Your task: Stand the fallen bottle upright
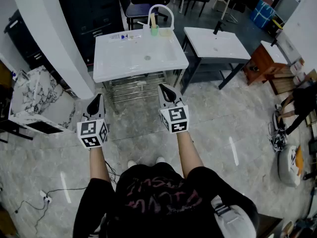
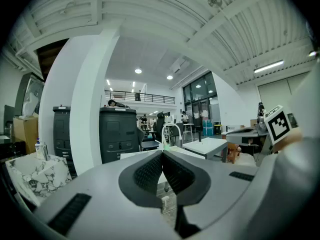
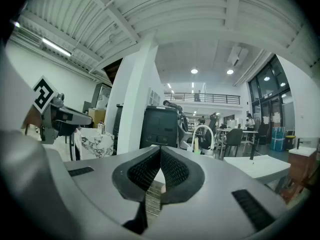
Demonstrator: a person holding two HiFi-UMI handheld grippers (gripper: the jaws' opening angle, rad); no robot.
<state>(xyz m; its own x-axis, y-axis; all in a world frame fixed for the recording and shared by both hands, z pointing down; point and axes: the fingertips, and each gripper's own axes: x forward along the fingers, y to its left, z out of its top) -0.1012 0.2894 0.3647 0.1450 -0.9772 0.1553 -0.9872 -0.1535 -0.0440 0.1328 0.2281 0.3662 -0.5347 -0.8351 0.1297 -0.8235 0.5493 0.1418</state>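
**Grippers.** The left gripper (image 1: 97,101) and the right gripper (image 1: 166,89) are both clenched with their pads meeting. Each gripper view shows nothing between the jaws. Both are held out over the floor at mid-frame of the head view.

**Task item.** A small clear bottle (image 1: 120,36) appears to lie on its side on the back ledge of the white rectangular washbasin (image 1: 106,58). It is in the upper centre of the head view, well apart from both grippers, and too small to make out its cap or contents.

**Risks, as judged.**
1. If the clenched jaws reach the bottle before they open, they would nudge it, and it could roll into the bowl or off the ledge.
2. The green cup (image 1: 154,30) and the white arched tap (image 1: 161,9) stand near it on the same ledge, so a wide sweep could knock the cup.
3. A grip near one end could let the bottle swing or slip.
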